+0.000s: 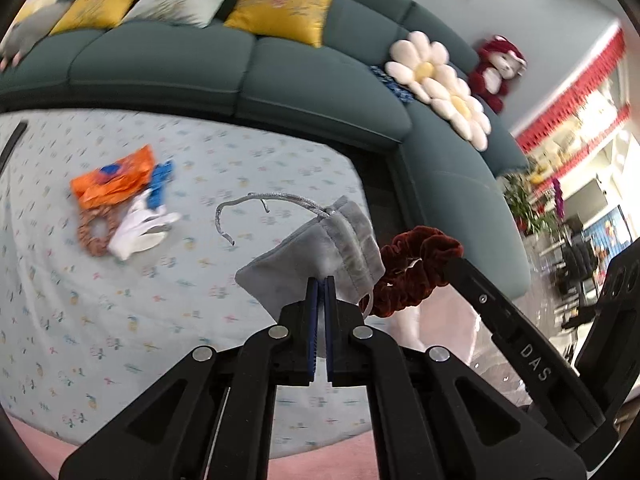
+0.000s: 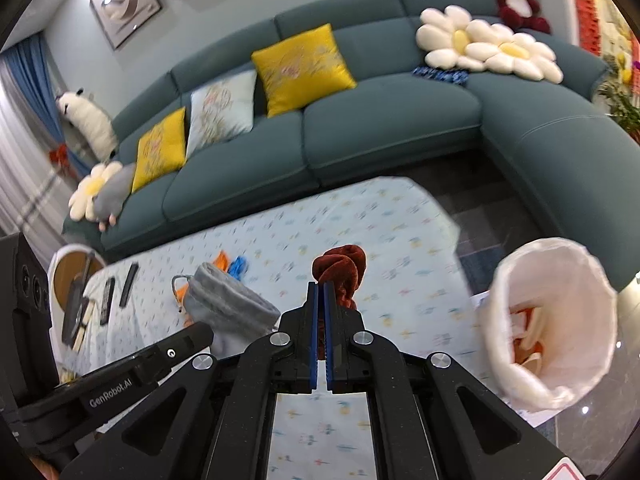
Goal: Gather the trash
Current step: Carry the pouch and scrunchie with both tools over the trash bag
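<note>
Both grippers loaded, bin waiting off to the right!

Leftovers first: orange wrapper (image 1: 114,180) and white scraps (image 1: 138,230) lie on the table (image 1: 100,320). The left gripper (image 1: 320,284) pinches the grey pouch (image 1: 316,246) aloft; beside it the right gripper (image 2: 320,288) clamps the red scrunchie (image 2: 340,270). Best to swing right, clear the table edge, and release squarely over the white-lined bin (image 2: 552,320), with open floor around it.

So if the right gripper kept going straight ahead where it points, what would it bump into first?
Probably the floral blue tablecloth, then the teal sofa beyond it. The right gripper already pinches the rust-red velvet scrunchie, which would lead. Depth is unclear.
</note>
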{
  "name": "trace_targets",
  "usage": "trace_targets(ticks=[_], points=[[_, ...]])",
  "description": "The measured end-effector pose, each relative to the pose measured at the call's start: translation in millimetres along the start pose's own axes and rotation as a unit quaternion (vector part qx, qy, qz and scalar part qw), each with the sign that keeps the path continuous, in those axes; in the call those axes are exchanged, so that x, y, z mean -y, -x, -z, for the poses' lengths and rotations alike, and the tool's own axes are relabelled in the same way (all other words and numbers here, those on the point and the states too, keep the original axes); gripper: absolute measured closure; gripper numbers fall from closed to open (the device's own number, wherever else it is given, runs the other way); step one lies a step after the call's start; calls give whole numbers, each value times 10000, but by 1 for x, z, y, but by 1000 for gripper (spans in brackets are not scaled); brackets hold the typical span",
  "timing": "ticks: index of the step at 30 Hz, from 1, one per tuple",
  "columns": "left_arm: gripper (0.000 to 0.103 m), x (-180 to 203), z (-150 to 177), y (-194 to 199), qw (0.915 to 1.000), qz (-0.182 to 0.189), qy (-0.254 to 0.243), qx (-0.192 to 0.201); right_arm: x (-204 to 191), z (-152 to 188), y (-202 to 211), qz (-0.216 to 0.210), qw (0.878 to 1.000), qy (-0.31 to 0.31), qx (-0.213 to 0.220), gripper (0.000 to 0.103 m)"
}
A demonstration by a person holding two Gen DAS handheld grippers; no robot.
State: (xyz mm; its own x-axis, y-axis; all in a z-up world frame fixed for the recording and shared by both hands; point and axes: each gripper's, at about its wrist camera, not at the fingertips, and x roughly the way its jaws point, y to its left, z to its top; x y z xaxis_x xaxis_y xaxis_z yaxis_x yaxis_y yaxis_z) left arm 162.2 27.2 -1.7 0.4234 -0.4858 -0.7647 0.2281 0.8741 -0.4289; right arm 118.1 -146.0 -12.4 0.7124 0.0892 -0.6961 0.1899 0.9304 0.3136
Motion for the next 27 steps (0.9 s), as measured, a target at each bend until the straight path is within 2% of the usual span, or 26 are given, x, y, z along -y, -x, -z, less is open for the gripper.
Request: trace_targets(ticks=[13,18,27], points=[[101,115,19,-22,9958,160,-893,-116,97,-14,70,393,9967,-446,557,100],[100,155,31,-40,9921,206,-1205,-273,135,-12,84,551,9941,-675,642,100],[100,205,50,-70,9854,269,-1603,-500,192,2,94,779,9893,-1047,646,100]])
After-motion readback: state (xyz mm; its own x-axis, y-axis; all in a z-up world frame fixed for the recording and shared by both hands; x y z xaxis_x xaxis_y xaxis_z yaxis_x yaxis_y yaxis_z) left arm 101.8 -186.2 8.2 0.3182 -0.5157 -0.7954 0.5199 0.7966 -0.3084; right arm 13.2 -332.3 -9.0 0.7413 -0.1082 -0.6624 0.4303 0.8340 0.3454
